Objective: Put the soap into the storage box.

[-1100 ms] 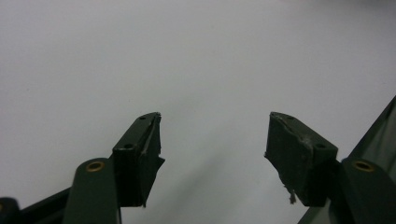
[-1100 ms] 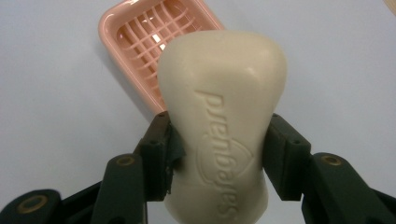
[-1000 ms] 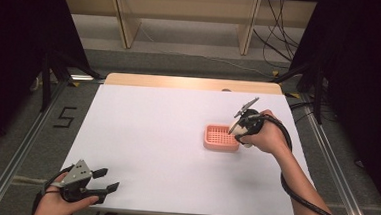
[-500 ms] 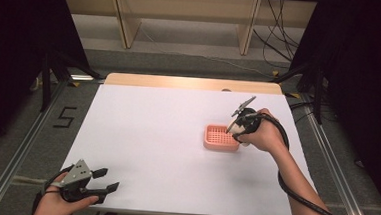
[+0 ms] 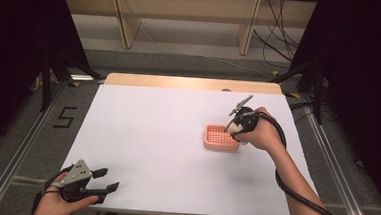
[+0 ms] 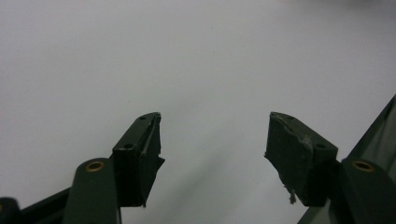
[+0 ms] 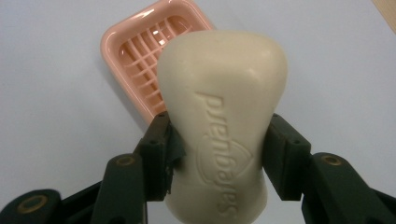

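The right gripper (image 7: 219, 154) is clamped on a cream soap bar (image 7: 223, 112), pads pressing its narrow waist from both sides, w/ the embossed brand face toward the camera. Landmark: the pink soap dish (image 7: 140, 70), slatted inside, sitting on the white table (image 5: 151, 135). In the right gripper view the bar hangs above and in front of the dish, covering its near corner, not touching it as far as can be told. In the high view the right gripper (image 5: 235, 126) sits at the dish's (image 5: 221, 138) right edge, tilted toward it; the bar itself is too hidden by the hand there to point at.

The left gripper (image 6: 212, 140) is well apart from the dish, at the table's near left corner, jaws spread wide w/ nothing btwn them; it's seen also in the high view (image 5: 105, 180).

Handling, as a judgement: bar looks dry, hard and stiff, light-ish, no real give under the pads. Surface is smooth and rounded, so it could slip or twist out if squeezed on the curved ends; the pinched waist is the best hold, since the flared ends stop it sliding lengthwise. Too hard a squeeze may dent or scuff the soap. Dish looks like thin light plastic, prob. skids on the table if nudged, so the bar should go down flat onto the slats, not pushed against the rim.
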Demonstrator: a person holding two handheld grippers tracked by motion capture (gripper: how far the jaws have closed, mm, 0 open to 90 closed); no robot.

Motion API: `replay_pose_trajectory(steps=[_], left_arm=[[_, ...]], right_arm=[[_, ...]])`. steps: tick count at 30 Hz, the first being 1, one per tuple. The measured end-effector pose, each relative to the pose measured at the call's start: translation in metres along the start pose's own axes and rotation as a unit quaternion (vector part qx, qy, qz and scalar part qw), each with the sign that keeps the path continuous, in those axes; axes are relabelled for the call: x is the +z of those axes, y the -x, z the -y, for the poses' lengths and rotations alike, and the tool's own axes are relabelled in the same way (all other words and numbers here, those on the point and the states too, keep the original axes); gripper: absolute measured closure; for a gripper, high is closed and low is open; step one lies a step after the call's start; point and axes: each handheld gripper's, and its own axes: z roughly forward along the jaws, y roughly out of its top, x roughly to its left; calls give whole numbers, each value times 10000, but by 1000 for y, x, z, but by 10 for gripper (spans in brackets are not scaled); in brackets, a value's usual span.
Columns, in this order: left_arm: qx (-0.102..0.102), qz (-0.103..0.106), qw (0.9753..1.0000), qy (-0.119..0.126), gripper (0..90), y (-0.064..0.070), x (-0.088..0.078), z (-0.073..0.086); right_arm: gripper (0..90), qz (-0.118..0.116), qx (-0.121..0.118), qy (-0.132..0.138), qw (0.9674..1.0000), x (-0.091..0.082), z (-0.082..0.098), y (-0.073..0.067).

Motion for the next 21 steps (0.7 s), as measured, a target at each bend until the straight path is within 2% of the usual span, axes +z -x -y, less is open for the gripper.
replay_pose_trajectory(steps=[3, 5, 6, 8, 21], left_arm=[[2, 12, 10000, -11, 350, 0, 0, 0], [74, -2, 10000, -30, 350, -1, -1, 0], [7, 12, 10000, -2, 350, 0, 0, 0], [2, -5, 10000, -3, 350, 0, 0, 0], [4, -19, 10000, -8, 350, 0, -1, 0]], right_arm=[[506, 33, -63, 23, 10000, 1, -2, 1], [506, 43, -104, 38, 9999, 2, -3, 1], [506, 37, -90, 45, 9999, 2, -3, 0], [506, 32, -158, 41, 9999, 2, -5, 1], [506, 24, -173, 19, 9998, 8, -12, -3]])
